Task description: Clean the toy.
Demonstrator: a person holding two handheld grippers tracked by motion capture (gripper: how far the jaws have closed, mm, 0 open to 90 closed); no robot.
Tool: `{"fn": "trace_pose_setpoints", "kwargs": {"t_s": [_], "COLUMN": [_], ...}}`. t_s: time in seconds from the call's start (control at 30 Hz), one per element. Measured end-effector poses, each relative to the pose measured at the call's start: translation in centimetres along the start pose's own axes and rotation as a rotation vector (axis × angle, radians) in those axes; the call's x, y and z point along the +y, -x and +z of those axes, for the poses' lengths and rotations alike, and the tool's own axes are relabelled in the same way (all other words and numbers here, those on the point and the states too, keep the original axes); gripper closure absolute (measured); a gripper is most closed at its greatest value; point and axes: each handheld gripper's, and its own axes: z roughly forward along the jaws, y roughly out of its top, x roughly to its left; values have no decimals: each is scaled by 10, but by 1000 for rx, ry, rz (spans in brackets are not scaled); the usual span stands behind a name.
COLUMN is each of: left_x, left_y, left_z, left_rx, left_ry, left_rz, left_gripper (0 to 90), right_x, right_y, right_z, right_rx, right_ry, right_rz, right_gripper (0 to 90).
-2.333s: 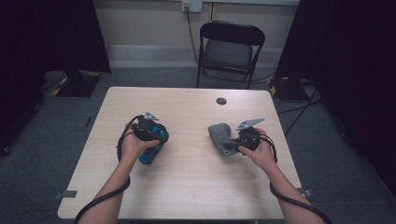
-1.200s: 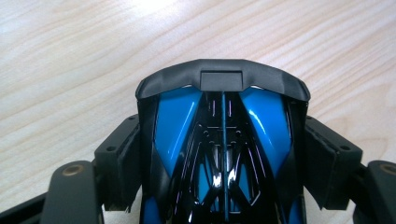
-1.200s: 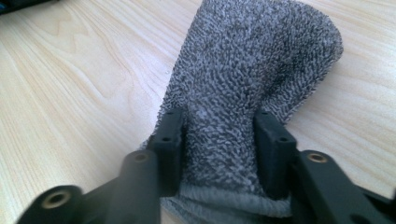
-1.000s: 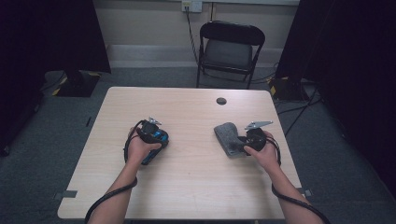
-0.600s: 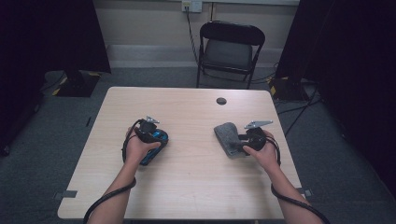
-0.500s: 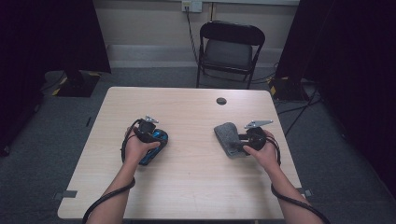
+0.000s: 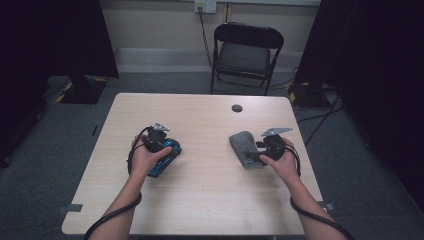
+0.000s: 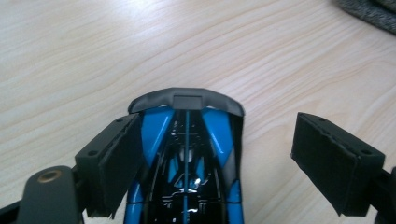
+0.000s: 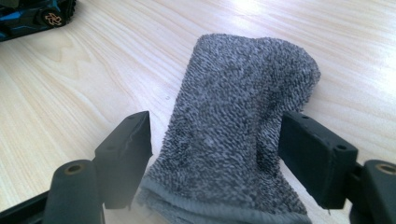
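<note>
Our left tongs (image 8: 212, 154) had just opened, straddling the blue toy car (image 8: 187, 158) on the worktop (image 7: 210, 200); our right tongs (image 9: 215, 154) had just loosened around the grey cloth (image 9: 233, 121) lying opposite.

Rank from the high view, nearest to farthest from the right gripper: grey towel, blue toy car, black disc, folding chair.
1. grey towel, between the right gripper jaws
2. black disc, farther up the table
3. blue toy car, at the left gripper
4. folding chair, beyond the table

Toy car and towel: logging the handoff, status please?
Left gripper open, jaws just widened off toy car. Right gripper opening around towel. Table otherwise unobstructed.
</note>
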Motion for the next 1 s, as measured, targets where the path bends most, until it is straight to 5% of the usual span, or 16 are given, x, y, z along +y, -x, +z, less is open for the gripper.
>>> {"fn": "trace_pose_setpoints", "kwargs": {"t_s": [0.47, 1.0], "left_x": [-4, -8], "left_y": [20, 46], "left_z": [-3, -6], "left_rx": [-48, -113], "left_ry": [14, 34], "left_rz": [-9, 55], "left_gripper": [163, 163], "right_x": [9, 19], "right_y": [-18, -52], "right_z": [0, 10], "right_rx": [15, 103], "right_ry": [-5, -13], "right_rz": [-62, -128], "right_gripper": [184, 155]}}
